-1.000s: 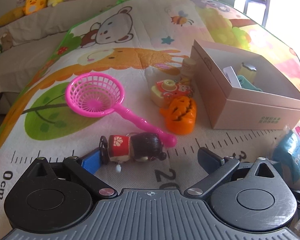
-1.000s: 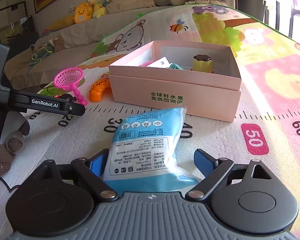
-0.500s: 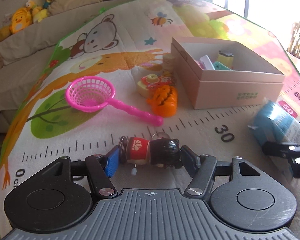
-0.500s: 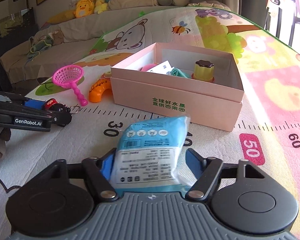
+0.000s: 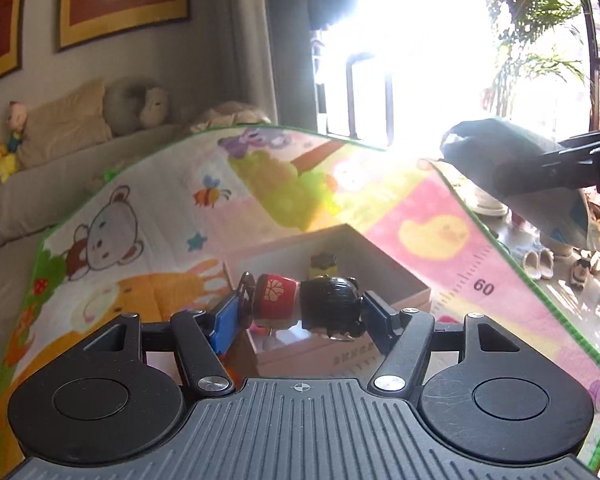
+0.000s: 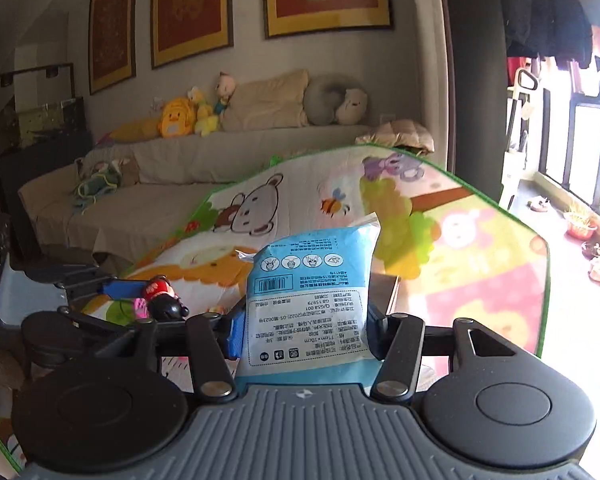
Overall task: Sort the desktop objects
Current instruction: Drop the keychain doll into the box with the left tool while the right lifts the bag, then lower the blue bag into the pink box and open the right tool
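The left gripper [image 5: 298,312] clamps a small doll [image 5: 304,306] sideways between its fingers, raised above the pink box [image 5: 396,280] on the play mat [image 5: 160,208]. The right gripper [image 6: 306,330] grips a blue packet [image 6: 310,300] upright, held above the mat; a sofa [image 6: 180,184] stands beyond.

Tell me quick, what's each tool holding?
Left tool: closed, holding the little doll above the pink box.
Right tool: closed, holding the blue packet.

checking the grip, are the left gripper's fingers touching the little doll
Touching: the left wrist view shows both fingers pressed against the doll.
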Motion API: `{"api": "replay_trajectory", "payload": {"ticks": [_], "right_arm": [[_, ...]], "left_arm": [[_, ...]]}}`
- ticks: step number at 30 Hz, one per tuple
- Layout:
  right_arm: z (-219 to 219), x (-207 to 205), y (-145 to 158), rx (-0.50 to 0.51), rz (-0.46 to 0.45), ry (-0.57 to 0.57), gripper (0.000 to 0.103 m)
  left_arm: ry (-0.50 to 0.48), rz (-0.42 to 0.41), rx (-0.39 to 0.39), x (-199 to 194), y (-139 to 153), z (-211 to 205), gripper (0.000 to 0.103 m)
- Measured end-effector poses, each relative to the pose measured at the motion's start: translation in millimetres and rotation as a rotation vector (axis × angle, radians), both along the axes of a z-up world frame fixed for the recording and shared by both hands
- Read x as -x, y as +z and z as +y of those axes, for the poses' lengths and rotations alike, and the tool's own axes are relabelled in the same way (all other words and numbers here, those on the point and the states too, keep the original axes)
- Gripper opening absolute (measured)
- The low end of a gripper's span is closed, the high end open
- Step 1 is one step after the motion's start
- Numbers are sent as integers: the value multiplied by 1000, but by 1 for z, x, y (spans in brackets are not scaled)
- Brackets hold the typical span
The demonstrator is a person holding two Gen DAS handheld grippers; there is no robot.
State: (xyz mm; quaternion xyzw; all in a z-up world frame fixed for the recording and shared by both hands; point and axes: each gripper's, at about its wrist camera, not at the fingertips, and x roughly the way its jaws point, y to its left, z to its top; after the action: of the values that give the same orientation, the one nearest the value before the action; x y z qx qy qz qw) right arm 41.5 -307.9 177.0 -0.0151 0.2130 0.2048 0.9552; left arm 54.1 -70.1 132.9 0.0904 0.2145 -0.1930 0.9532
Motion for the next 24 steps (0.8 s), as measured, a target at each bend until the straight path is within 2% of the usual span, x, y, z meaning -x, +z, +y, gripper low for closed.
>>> {"api": "replay_trajectory", "payload": {"ticks": [4, 7, 10, 14, 20, 24], "right_arm": [[-2, -23, 19, 16, -55, -36, 54], [-1, -46, 21, 21, -52, -56, 54], [-3, -74, 11, 13, -6, -80, 54], [1, -112, -18, 3, 99, -86, 54], [30, -175, -77, -30, 325, -56, 54], [55, -198, -110, 72, 386, -114, 53]], "left_arm": [[-32, -5, 2, -51, -5, -40, 71], [-4, 25, -9, -81, -17, -54, 85], [-9, 47, 11, -70, -33, -35, 97], [43, 55, -42, -36, -60, -3, 98], [154, 159, 3, -12, -88, 47, 99], [188, 188, 36, -5, -95, 66, 100]]}}
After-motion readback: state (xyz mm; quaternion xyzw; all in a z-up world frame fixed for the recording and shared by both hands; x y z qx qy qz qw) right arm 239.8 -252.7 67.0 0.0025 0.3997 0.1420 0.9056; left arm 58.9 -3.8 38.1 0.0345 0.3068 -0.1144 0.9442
